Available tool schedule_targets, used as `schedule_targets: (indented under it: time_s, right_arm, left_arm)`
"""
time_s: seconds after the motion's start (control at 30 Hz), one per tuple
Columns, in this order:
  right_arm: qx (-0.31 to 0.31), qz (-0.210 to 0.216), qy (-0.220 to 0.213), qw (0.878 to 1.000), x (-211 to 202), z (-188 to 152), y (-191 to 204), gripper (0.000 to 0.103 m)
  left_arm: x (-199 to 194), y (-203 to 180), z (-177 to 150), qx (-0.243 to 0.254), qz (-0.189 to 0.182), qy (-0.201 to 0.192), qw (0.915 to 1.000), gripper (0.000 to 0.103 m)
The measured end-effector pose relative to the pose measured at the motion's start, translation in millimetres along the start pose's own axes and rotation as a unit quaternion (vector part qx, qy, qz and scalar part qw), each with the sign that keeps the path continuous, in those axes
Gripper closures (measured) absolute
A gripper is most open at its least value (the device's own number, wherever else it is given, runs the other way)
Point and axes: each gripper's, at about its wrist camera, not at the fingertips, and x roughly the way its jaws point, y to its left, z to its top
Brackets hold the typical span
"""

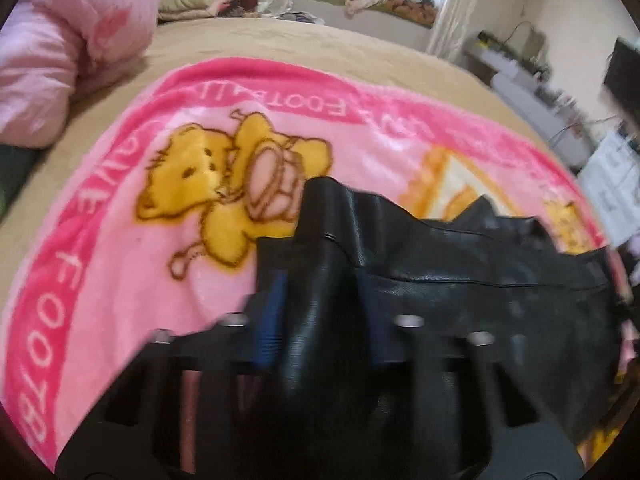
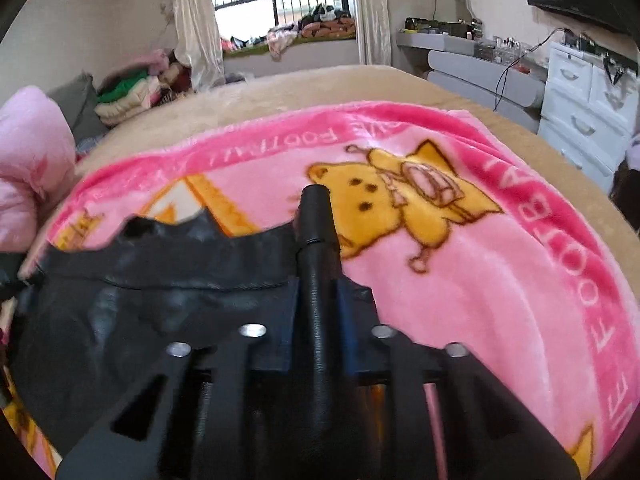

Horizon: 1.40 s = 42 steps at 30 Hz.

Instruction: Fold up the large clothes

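I hold the black leather-like garment (image 1: 460, 280) by its two ends, one in each tool, and it hangs stretched between them just above the pink fleece blanket with yellow bear pictures (image 1: 132, 264), which lies on the beige bed (image 1: 280, 40). My left tool (image 1: 324, 280) is almost closed, with a rolled fold of the black material between its blue pads; the picture is blurred, but the fold seems to be pinched. My right tool (image 2: 318, 292) is closed tight on a narrow rolled edge of the same garment, which stands out past the tips like a tube. I think I keep both ends at the same height so that the top edge stays straight and the garment can be laid flat on the blanket for folding.

The left view shows the garment going to the right, with its wavy far edge and a seam line. It also shows the pink quilt (image 1: 60, 60) at the far left. The right view shows the garment going to the left and, on the right side, a white chest of drawers (image 2: 584, 120) and a grey dressing worktop (image 2: 472, 60), which are blurred in the left view.
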Motion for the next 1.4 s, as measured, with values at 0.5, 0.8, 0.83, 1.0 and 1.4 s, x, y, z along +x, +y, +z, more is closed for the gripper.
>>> schedule_targets:
  time_s: [0.5,0.8,0.83,1.0,1.4]
  right_arm:
    - [0.028,-0.020,0.044,0.998,23,-20,-11,0.085]
    - [0.028,-0.031,0.054,0.998,18,-20,-10,0.069]
    - [0.031,-0.033,0.055,0.997,15,-20,-11,0.057]
    - [0.074,-0.021,0.057,0.995,1,-24,-24,0.034]
    - [0.106,0.043,0.035,0.993,-61,-28,-22,0.010]
  left_arm:
    - [28,-10,-9,0.024,0.025,-0.014,0.9993,0.084]
    - [24,-6,-7,0.018,0.020,-0.011,0.9996,0.077]
    - [23,-8,-7,0.021,0.022,-0.011,0.9995,0.072]
    - [8,-8,-5,0.032,0.035,-0.012,0.9988,0.047]
    - [-49,-6,-4,0.028,0.056,-0.038,0.9973,0.010]
